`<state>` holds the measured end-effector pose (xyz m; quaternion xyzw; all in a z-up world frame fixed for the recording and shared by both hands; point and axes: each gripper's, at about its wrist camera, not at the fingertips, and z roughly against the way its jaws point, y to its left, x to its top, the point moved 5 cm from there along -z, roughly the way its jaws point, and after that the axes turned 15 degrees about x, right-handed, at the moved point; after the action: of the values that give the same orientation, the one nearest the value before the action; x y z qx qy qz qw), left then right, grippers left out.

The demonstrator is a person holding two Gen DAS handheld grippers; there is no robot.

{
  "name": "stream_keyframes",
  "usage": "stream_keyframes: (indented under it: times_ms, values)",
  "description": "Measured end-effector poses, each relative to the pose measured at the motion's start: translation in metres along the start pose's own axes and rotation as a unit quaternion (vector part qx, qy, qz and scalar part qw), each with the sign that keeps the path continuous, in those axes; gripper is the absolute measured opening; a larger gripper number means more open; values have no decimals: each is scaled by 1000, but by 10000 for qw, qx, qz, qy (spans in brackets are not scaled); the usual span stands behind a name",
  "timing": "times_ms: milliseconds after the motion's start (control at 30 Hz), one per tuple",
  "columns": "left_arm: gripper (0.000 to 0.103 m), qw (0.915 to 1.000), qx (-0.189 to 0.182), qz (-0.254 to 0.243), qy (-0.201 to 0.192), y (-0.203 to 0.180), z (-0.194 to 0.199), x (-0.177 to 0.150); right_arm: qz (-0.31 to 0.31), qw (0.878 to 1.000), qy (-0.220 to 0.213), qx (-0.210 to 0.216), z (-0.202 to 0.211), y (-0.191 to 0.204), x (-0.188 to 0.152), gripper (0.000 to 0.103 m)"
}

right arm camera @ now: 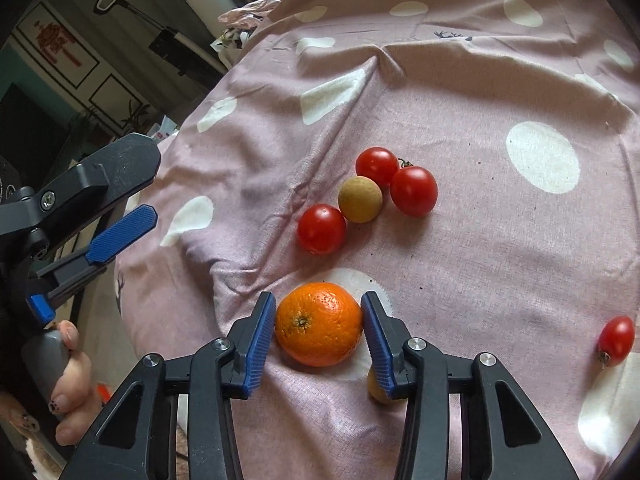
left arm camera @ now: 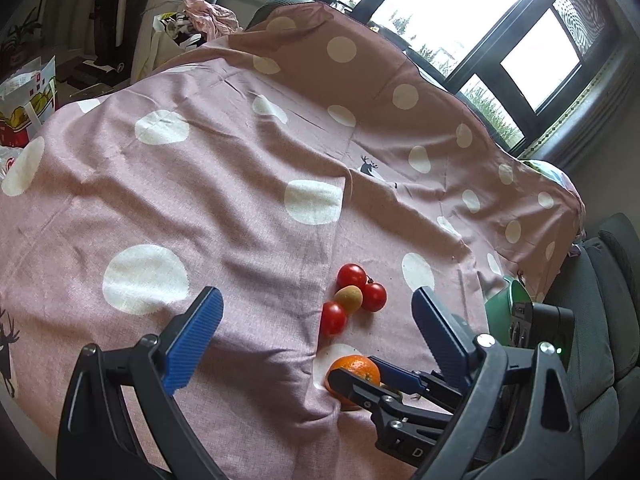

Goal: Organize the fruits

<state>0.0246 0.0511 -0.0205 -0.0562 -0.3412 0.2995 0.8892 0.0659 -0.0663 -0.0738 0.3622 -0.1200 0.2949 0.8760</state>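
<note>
An orange point(right arm camera: 319, 324) lies on the pink dotted cloth point(right arm camera: 480, 100). My right gripper point(right arm camera: 319, 328) is shut on it, one blue pad against each side; the left wrist view shows the same orange point(left arm camera: 358, 366) between those fingers. Beyond it sit three red tomatoes point(right arm camera: 413, 191) around a small tan round fruit point(right arm camera: 360, 199), seen again as tomatoes point(left arm camera: 351, 276) and tan fruit point(left arm camera: 349, 299). My left gripper point(left arm camera: 316, 294) hovers open over this cluster with nothing between its fingers. A further tomato point(right arm camera: 616, 338) lies at the right. Another tan fruit point(right arm camera: 376, 392) is partly hidden under my right finger.
A green container point(left arm camera: 502, 300) shows at the cloth's right edge, behind my right gripper's body. A grey chair point(left arm camera: 604, 320) stands beside it. Windows run behind the cloth, and bags and clutter point(left arm camera: 28, 100) sit at the far left. A person's hand point(right arm camera: 72, 380) holds the left gripper's handle.
</note>
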Motion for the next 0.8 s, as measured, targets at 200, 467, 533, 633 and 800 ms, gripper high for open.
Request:
stream_keyframes:
  times_ms: [200, 467, 533, 633, 800]
  values:
    - [95, 9998, -20, -211, 13, -11, -2, -5, -213, 9991, -365, 40, 30, -9, 5, 45]
    - [94, 9971, -142, -732, 143, -43, -9, -22, -870, 9927, -668, -506, 76, -65, 7, 45]
    - [93, 9956, -203, -891, 193, -53, -12, -29, -953, 9915, -649, -597, 78, -74, 6, 45]
    - [91, 9932, -213, -1102, 323, -66, -18, -39, -1006, 9908, -561, -706, 70, -80, 6, 45]
    - [82, 9891, -281, -1363, 483, -79, -26, -50, -1097, 9902, -494, -709, 65, -84, 4, 45]
